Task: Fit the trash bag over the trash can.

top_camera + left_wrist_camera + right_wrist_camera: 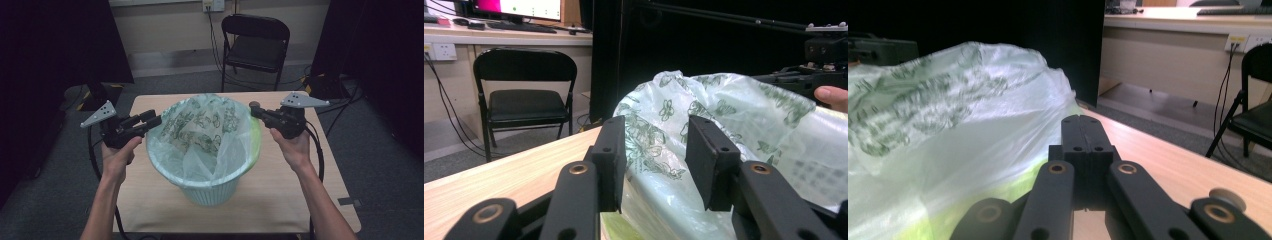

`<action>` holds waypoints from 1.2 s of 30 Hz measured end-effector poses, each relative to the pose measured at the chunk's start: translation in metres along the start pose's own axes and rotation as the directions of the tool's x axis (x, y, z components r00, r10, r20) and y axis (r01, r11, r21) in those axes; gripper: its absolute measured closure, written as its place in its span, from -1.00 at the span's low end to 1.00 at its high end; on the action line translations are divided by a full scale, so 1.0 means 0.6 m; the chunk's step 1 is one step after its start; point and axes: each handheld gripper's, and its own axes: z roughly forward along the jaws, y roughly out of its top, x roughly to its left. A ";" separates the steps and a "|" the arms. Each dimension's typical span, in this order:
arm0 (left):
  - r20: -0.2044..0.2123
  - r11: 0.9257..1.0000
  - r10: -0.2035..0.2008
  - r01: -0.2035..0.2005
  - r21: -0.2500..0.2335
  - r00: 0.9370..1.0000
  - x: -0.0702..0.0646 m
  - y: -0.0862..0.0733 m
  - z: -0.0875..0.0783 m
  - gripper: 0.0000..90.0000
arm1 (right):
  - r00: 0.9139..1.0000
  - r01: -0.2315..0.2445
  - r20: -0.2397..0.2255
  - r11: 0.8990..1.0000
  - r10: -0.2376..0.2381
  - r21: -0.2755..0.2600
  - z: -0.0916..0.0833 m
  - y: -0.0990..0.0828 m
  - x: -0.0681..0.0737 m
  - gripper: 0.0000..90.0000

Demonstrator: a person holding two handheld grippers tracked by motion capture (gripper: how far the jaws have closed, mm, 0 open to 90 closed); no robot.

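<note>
Standing upright mid-surface [150, 200], open mouth up, your bin [212, 192] wears a green-printed bag [200, 125]; 1 folding chair [255, 45] sits beyond. Your left gripper [656, 160] has its jaws parted astride the bag's edge; your right gripper [1087, 135] is closed beside it.

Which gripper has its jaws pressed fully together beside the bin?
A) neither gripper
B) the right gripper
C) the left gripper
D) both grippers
B: the right gripper shows its two black jaws meeting with no gap, while the left gripper has a clear gap with the printed bin liner behind it.
</note>
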 end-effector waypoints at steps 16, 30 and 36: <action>0.016 1.000 0.003 -0.004 0.012 1.000 -0.001 0.001 0.014 0.22 | 0.997 -0.042 -0.058 0.998 0.044 0.043 0.033 -0.088 -0.011 1.00; 0.044 1.000 -0.019 0.019 0.008 0.999 0.002 0.004 0.028 0.12 | 0.999 -0.031 -0.031 0.998 0.032 0.056 0.043 -0.118 -0.022 0.47; 0.032 1.000 -0.016 0.016 0.026 0.999 0.000 -0.001 0.033 0.10 | 0.999 -0.051 0.022 0.997 0.050 0.061 0.025 -0.090 -0.044 0.15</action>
